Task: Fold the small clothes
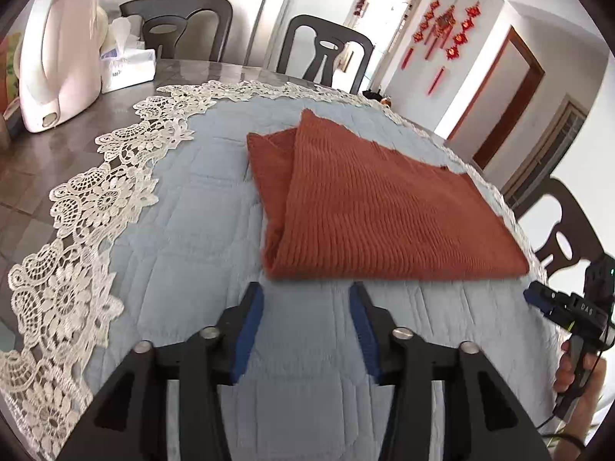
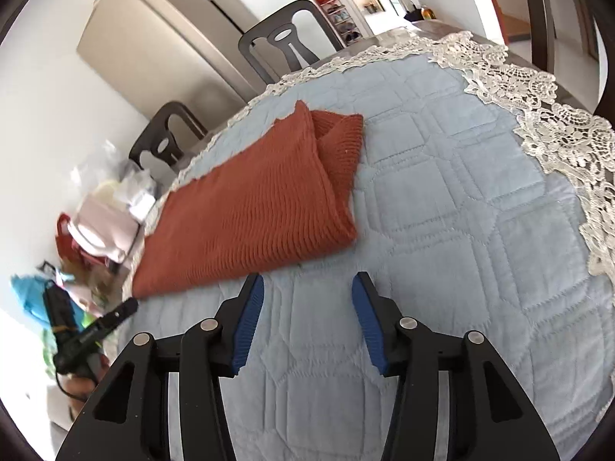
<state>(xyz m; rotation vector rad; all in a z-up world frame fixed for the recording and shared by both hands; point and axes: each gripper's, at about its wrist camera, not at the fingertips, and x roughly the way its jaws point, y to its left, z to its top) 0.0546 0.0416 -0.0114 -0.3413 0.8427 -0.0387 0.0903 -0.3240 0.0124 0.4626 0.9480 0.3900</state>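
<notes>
From the left wrist, the left gripper (image 1: 307, 294) fills the lower centre, its blue-padded jaws standing apart with nothing between them. Just above it lies the folded rust-orange knitted garment (image 1: 376, 199), flat on a pale blue quilted cloth (image 1: 200, 207) edged with white lace (image 1: 77, 230). A pink-and-white kettle (image 1: 57, 57), possibly plastic, stands upper left.

From the right wrist, the right gripper (image 2: 307, 292) sits lower centre, jaws likewise parted and empty. The garment (image 2: 246, 215) lies left of centre, just beyond the fingertips.
</notes>
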